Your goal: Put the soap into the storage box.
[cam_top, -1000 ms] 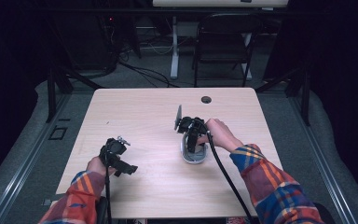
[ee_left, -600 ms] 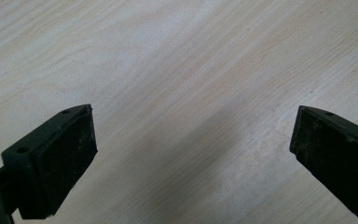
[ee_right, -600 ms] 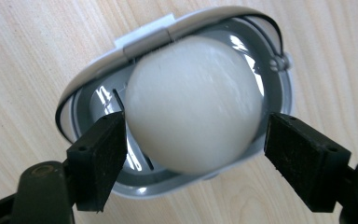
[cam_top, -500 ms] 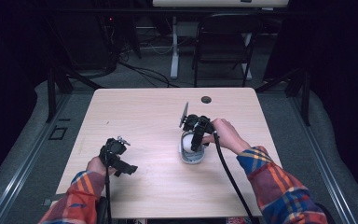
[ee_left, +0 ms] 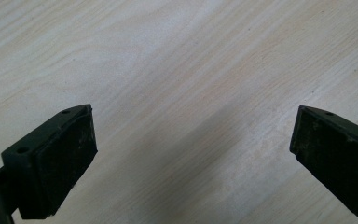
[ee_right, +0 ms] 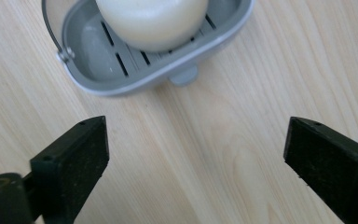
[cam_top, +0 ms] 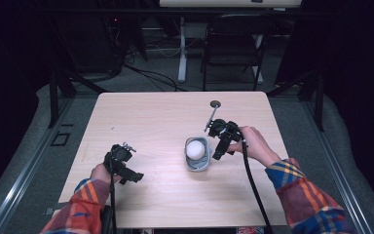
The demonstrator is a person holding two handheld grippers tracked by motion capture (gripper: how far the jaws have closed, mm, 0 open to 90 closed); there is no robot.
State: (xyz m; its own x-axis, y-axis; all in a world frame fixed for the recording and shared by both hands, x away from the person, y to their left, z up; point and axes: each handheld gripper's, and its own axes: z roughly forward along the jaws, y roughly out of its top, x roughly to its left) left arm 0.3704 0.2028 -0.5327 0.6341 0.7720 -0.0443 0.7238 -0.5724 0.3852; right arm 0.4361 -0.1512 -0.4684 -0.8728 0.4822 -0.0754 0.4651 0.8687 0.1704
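Observation:
A grey slotted soap dish (cam_top: 198,167) sits on the wooden table right of centre, with a round white soap (cam_top: 195,148) lying in it. My right gripper (cam_top: 218,152) hovers just right of the dish. Its jaws have just been opening and nothing is between them. In the right gripper view the open right gripper (ee_right: 196,158) stands over bare wood, short of the dish (ee_right: 135,84) and the soap (ee_right: 151,18). My left gripper (cam_top: 135,176) rests near the front left, open. In the left gripper view the left gripper (ee_left: 193,154) has plain tabletop between its jaws.
A small dark round object (cam_top: 215,103) lies near the table's far edge (cam_top: 180,93), behind the right hand. A cable (cam_top: 251,180) trails from the right gripper toward the front. A dark folding chair (cam_top: 233,48) and stands are on the floor beyond the table.
The right gripper was over the soap dish with its jaws together; it has pulled away to the right and a little up, and its jaws now stand apart. The left hand stayed put.

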